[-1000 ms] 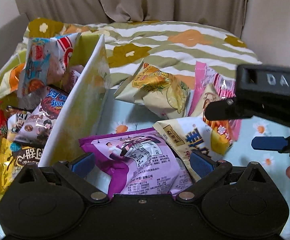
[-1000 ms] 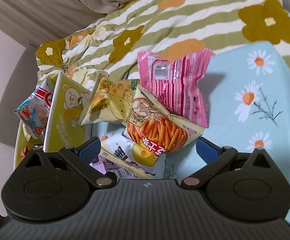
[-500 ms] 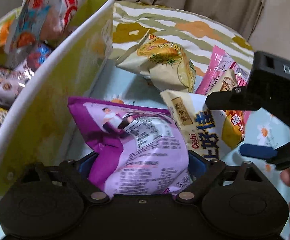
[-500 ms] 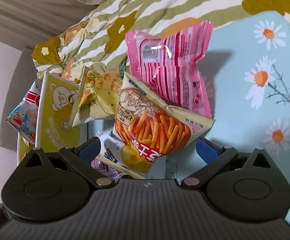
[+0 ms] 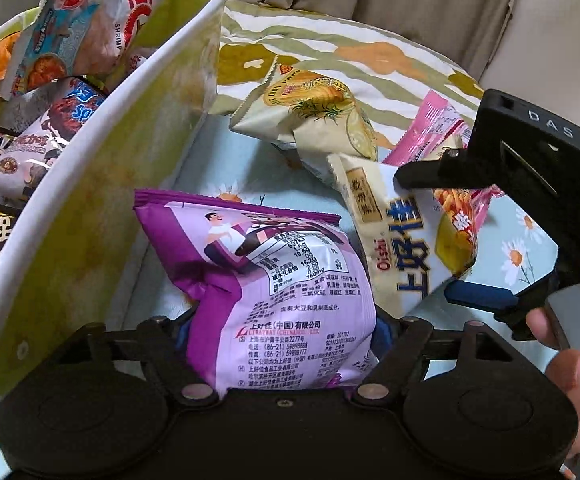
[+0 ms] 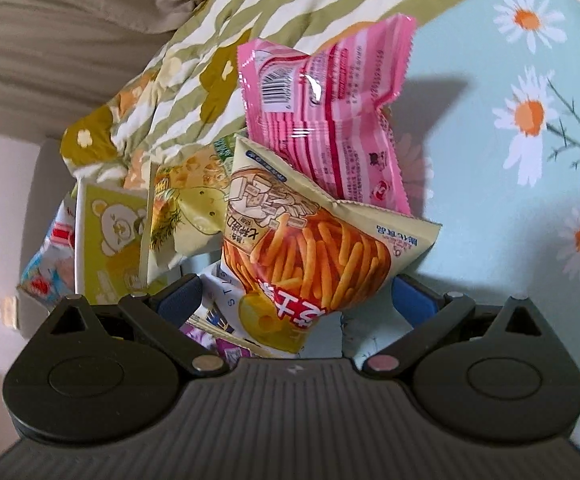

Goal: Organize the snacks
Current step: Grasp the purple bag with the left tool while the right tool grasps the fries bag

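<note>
Between the blue pads of the left tool [image 5: 282, 330], at 6 o'clock in the left wrist view, sits a puffy purple foil snack bag [image 5: 274, 284]. The jaws have just been closing and both pads now press its lower sides: clenched on the bag, which looks still on the pale blue daisy-print surface [image 5: 526, 240]. The grip is low on the bag, likely so the air-filled body does not squirt out.

At 9 to 11 o'clock stands a yellow-green fabric storage bin with a white rim [image 5: 102, 152], already holding several packets, including a blue-and-red shrimp chip bag [image 5: 78, 28]. It sits just beside the purple bag, so I judge it the drop target.

At 3 o'clock the right tool [image 6: 296, 304], held by a hand [image 5: 578, 384], hovers over the loose pile. In its own view the jaws stand wide apart around an orange-stick snack bag with cream trim [image 6: 314, 256], pads not touching it: released, probably lining up the next pick. A pink striped packet [image 6: 326, 112] leans behind at 12 o'clock, a white Oishi bag [image 5: 402, 248] beneath.

Risk: the slick foil may slip on lift.
</note>
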`<state>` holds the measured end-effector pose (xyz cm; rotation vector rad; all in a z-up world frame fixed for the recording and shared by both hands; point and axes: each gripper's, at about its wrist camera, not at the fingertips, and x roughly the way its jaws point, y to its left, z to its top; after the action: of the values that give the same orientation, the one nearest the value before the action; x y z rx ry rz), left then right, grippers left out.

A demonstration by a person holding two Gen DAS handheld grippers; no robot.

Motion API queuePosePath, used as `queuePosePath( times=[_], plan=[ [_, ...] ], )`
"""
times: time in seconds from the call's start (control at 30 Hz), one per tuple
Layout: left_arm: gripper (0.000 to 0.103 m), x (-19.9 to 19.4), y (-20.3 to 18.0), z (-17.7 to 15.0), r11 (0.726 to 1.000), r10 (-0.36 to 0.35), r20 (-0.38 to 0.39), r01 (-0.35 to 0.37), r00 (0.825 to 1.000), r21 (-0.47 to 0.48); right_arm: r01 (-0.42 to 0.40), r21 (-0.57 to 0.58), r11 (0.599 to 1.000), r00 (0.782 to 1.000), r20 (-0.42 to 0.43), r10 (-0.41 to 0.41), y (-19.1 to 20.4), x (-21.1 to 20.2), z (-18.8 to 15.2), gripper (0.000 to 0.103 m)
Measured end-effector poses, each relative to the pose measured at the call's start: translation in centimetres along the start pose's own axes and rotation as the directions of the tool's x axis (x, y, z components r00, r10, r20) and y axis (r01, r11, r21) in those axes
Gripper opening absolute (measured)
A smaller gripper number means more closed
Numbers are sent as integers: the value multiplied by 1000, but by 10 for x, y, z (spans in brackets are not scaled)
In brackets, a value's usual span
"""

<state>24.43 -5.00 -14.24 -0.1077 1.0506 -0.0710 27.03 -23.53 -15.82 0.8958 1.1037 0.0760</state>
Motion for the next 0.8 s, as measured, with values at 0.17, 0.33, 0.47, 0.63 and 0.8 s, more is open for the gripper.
queuePosePath(
  times=[0.17,0.33,0.47,0.63,0.8],
  plan=[
    [81,-1,5,-1,1000,5,-3,-5,1000,1,-60,118,991,998,15,58,-14,-1,-2,103],
    [81,-6,6,-4,1000,3,-8,-3,1000,5,-132,237,962,991,36,127,-27,-6,-5,103],
    [81,-2,5,2,1000,-4,-15,4,1000,8,-146,326,934,989,40,140,-34,-6,-5,103],
    [81,-2,5,3,1000,-8,-22,8,1000,20,-106,375,921,994,41,98,-38,-2,-6,103],
    [81,-1,5,5,999,-14,-28,15,1000,29,-109,365,925,994,42,100,-37,1,-7,80]
  ],
)
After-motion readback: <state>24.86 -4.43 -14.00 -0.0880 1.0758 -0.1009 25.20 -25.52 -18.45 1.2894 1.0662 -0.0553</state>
